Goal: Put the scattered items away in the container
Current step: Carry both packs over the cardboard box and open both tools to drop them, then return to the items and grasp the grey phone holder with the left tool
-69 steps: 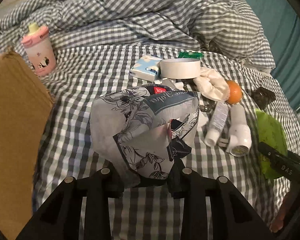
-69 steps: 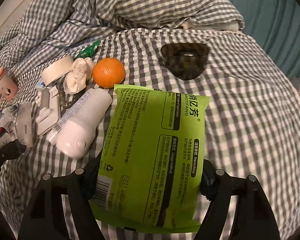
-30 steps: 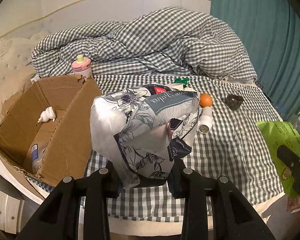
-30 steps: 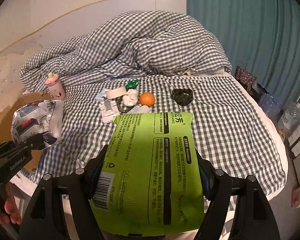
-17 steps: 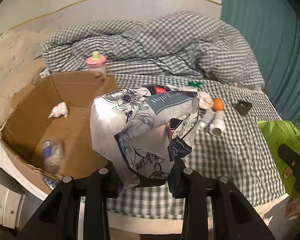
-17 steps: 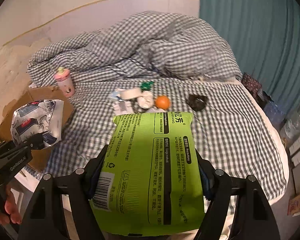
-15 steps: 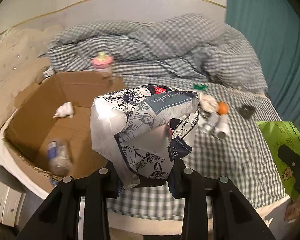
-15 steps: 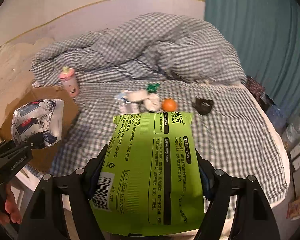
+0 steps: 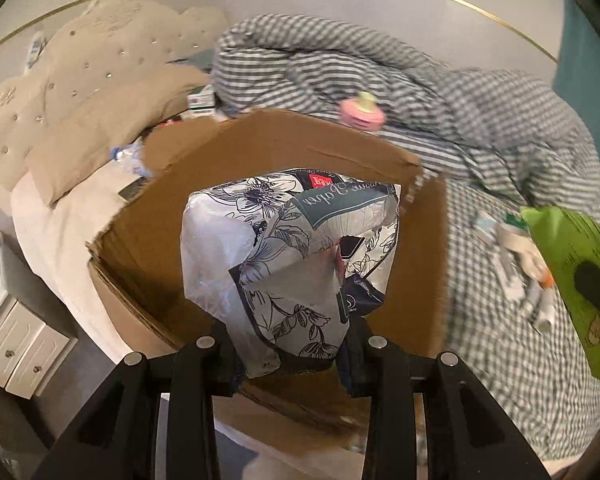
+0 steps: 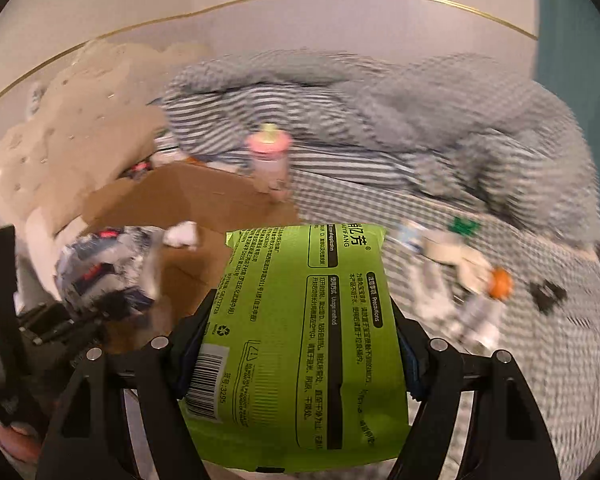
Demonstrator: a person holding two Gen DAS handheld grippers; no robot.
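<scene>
The left gripper (image 9: 290,354) has its jaws clamped on the lower end of a floral pack (image 9: 292,256), which stands up between them and hangs in front of the open box (image 9: 260,148) at the bed's edge. The right gripper (image 10: 300,344) has its jaws closed on the sides of a green pack (image 10: 306,320), printed back facing the camera, held above the bed (image 10: 540,360) just right of the box. A white wad (image 10: 182,234) lies on the box floor. A pink cup (image 10: 268,158) stands just behind the box's far wall. On the bed to the right, blurred, lie an orange (image 10: 500,283), a green wrapper (image 10: 465,225), a dark clip (image 10: 548,296) and some white tubes (image 10: 480,316), well apart from both jaws.
</scene>
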